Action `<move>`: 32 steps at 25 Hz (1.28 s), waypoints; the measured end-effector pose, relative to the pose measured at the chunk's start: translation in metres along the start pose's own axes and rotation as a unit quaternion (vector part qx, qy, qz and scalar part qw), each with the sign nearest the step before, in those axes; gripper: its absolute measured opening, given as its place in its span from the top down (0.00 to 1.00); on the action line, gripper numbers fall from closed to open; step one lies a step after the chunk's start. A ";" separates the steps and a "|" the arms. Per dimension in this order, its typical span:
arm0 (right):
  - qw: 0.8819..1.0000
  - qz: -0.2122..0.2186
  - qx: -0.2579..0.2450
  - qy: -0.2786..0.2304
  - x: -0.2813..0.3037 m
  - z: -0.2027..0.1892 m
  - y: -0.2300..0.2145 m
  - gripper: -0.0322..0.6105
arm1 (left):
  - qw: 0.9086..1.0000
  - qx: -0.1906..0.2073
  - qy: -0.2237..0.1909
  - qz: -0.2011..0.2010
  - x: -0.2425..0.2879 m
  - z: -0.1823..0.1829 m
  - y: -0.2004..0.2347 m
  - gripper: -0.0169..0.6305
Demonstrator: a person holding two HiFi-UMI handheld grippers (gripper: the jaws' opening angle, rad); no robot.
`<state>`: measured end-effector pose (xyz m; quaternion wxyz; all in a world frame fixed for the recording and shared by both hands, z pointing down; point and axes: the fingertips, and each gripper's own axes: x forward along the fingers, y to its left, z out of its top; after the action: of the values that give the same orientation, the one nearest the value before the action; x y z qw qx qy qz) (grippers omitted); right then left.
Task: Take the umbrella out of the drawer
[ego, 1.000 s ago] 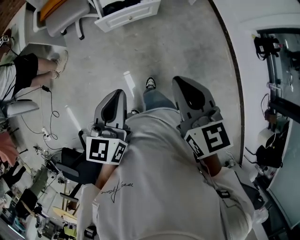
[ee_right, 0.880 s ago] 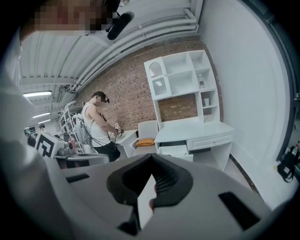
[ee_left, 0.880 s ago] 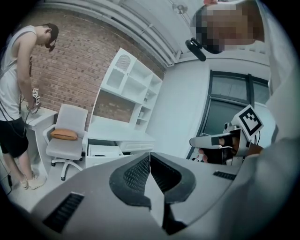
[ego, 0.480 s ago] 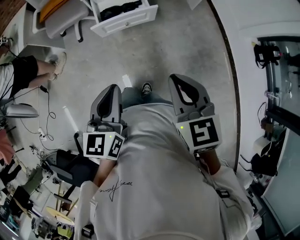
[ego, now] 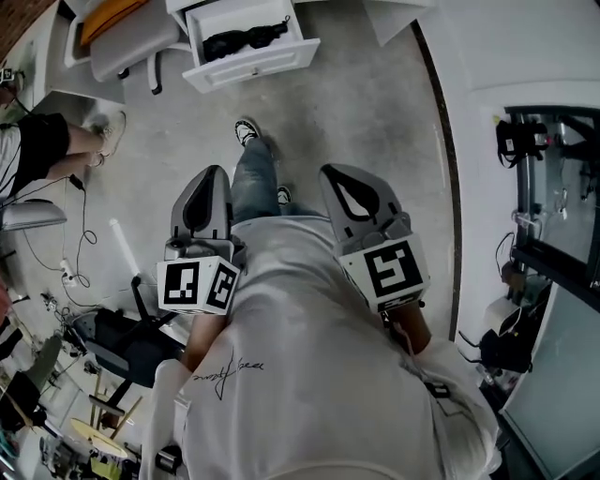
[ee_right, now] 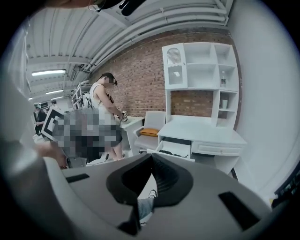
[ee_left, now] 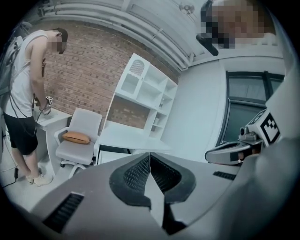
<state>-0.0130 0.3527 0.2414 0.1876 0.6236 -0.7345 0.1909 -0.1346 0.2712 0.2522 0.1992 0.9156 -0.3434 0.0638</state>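
Observation:
A black folded umbrella [ego: 246, 37] lies in the open white drawer [ego: 253, 64] at the top of the head view. Both grippers are held in front of the person's chest, well short of the drawer. My left gripper [ego: 208, 172] is shut with nothing in it, and its tips meet in the left gripper view [ee_left: 150, 157]. My right gripper [ego: 330, 172] is shut and empty too. In the right gripper view its jaws [ee_right: 151, 157] point toward the white desk [ee_right: 206, 133] with the open drawer [ee_right: 174, 149]. The umbrella is barely discernible there.
A grey chair with an orange cushion [ego: 127, 28] stands left of the drawer. Another person [ego: 47, 141] stands by a side table on the left. Cables [ego: 80, 234] and clutter lie on the concrete floor at the left. A white wall and dark window [ego: 553, 187] are on the right.
The drawer and umbrella have come further into the head view as the person steps toward them. Both grippers shifted slightly up and left in the picture and stayed shut.

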 end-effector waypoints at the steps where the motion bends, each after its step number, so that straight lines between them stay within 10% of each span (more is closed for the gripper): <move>1: 1.000 0.001 0.002 0.001 0.006 0.003 -0.004 0.91 | 1.000 0.000 0.000 -0.001 0.008 0.003 0.002 0.95; 32: 0.999 0.024 0.003 0.029 0.233 0.154 -0.116 0.91 | 1.000 -0.016 -0.011 -0.016 0.218 0.142 0.151 0.95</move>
<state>0.0601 0.0598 0.2343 0.2024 0.6006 -0.7428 0.2157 -0.0714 -0.0220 0.2262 0.2110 0.9184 -0.3316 0.0452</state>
